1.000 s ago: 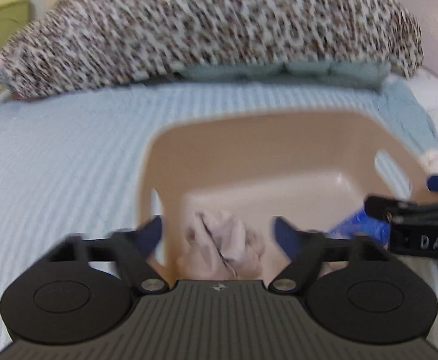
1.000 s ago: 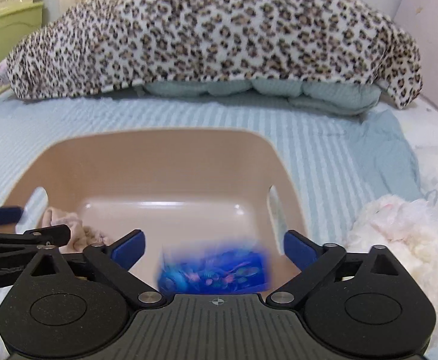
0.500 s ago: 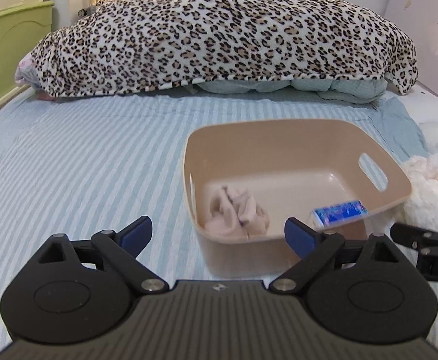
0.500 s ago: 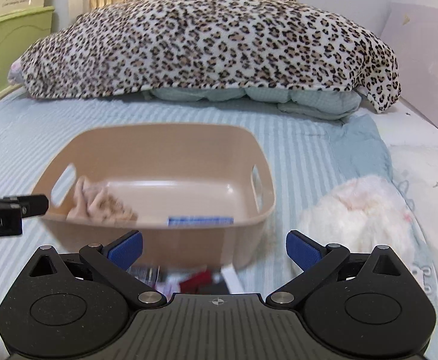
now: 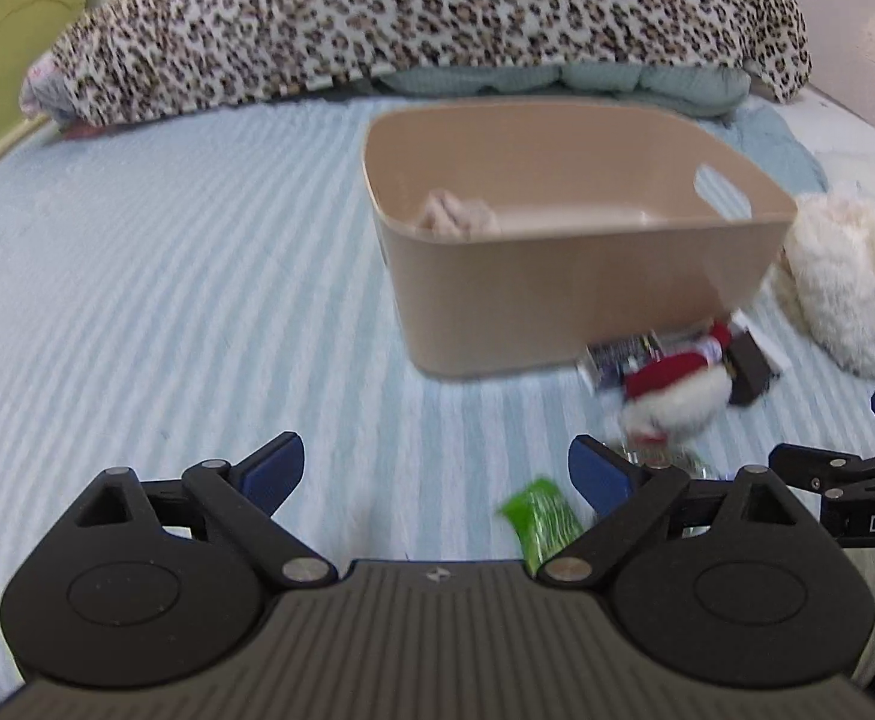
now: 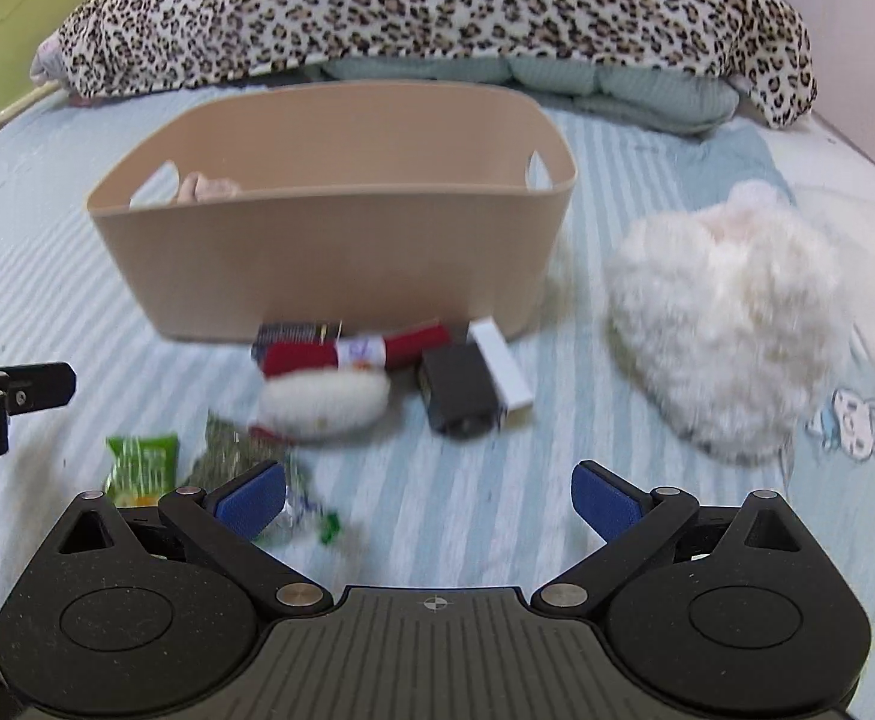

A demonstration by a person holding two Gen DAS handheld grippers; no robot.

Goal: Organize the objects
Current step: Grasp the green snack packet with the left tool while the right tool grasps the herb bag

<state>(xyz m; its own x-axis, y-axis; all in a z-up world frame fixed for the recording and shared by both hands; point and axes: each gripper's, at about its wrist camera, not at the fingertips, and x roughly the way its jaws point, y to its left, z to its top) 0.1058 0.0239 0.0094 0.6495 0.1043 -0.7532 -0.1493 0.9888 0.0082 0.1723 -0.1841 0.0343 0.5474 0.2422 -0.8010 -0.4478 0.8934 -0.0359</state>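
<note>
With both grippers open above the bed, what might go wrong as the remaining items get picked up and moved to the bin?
1. The red-and-white plush, black box and white box lie touching, so a grasp may drag a neighbour.
2. The green packet lies flat on the soft bedsheet; fingers may pinch fabric.
3. The beige bin could slide if bumped.

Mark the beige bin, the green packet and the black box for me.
beige bin (image 6: 329,264), right wrist view, near wall.
green packet (image 6: 140,465), right wrist view, wrapper middle.
black box (image 6: 458,393), right wrist view, top face.
</note>
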